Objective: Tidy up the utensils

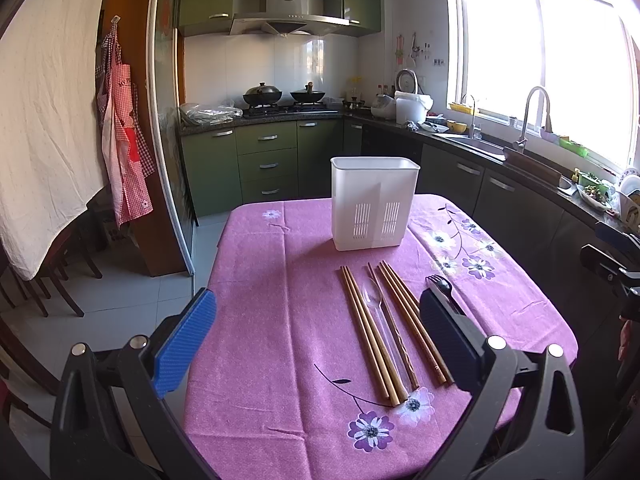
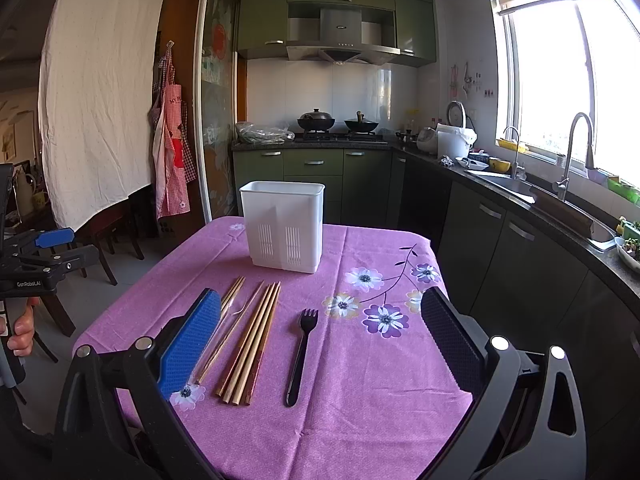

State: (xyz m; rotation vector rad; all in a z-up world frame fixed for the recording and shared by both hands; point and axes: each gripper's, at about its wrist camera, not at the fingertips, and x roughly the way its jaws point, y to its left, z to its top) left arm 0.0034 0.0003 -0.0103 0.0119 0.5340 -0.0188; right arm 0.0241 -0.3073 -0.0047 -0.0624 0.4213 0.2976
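A white slotted utensil holder (image 1: 374, 204) (image 2: 284, 226) stands upright at the far end of the table with the pink flowered cloth (image 1: 280, 320) (image 2: 360, 360). In front of it lie several wooden chopsticks (image 1: 372, 332) (image 2: 250, 344), a clear plastic spoon (image 1: 374, 304) among them, and a black plastic fork (image 2: 301, 354) (image 1: 440, 286) to their right. My left gripper (image 1: 316, 340) is open and empty above the near table edge, left of the chopsticks. My right gripper (image 2: 320, 344) is open and empty, hovering above the fork and chopsticks. The left gripper also shows at the far left of the right wrist view (image 2: 44, 256).
Green kitchen cabinets, a stove with two woks (image 1: 284, 96) and a counter with sink (image 1: 480, 144) run behind and to the right of the table. Dark wooden chairs (image 1: 60, 276) stand on the tiled floor to the left, under a hanging white sheet.
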